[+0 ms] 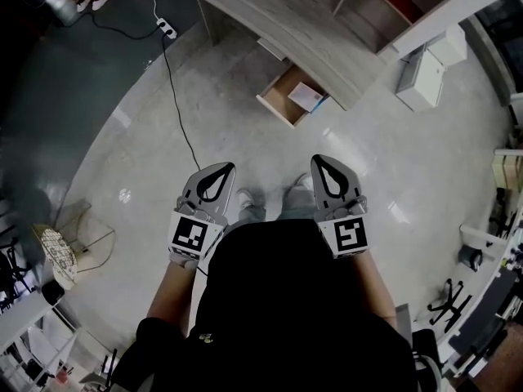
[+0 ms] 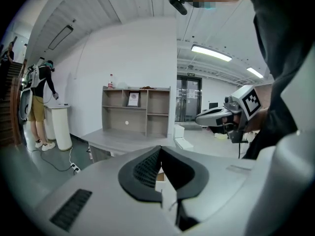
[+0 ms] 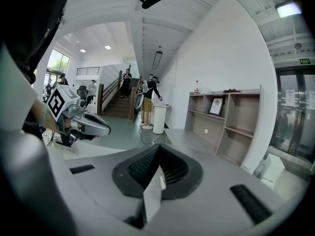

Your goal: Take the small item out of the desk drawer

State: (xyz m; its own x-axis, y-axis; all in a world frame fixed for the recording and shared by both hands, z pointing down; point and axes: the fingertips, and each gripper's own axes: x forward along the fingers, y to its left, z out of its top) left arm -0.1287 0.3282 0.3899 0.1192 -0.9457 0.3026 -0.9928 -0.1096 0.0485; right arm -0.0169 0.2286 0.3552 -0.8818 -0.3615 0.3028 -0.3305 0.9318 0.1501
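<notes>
The wooden desk (image 1: 278, 15) stands ahead of me, with its drawer (image 1: 282, 98) pulled open over the floor. Inside the drawer lies a small white and blue item (image 1: 306, 96). I hold both grippers close to my body, well short of the drawer. The left gripper (image 1: 224, 167) is shut with nothing in it, and the right gripper (image 1: 320, 159) is also shut and empty. The left gripper view looks over shut jaws (image 2: 160, 149) to the desk (image 2: 123, 139) and the right gripper (image 2: 216, 116). In the right gripper view the jaws (image 3: 158, 149) meet too.
A black cable runs from a power strip (image 1: 167, 29) across the floor to my feet. A white cabinet (image 1: 425, 76) stands right of the desk, a wire stool (image 1: 61, 251) at far left. An open shelf unit (image 2: 135, 109) sits on the desk. People (image 3: 147, 100) stand by the stairs.
</notes>
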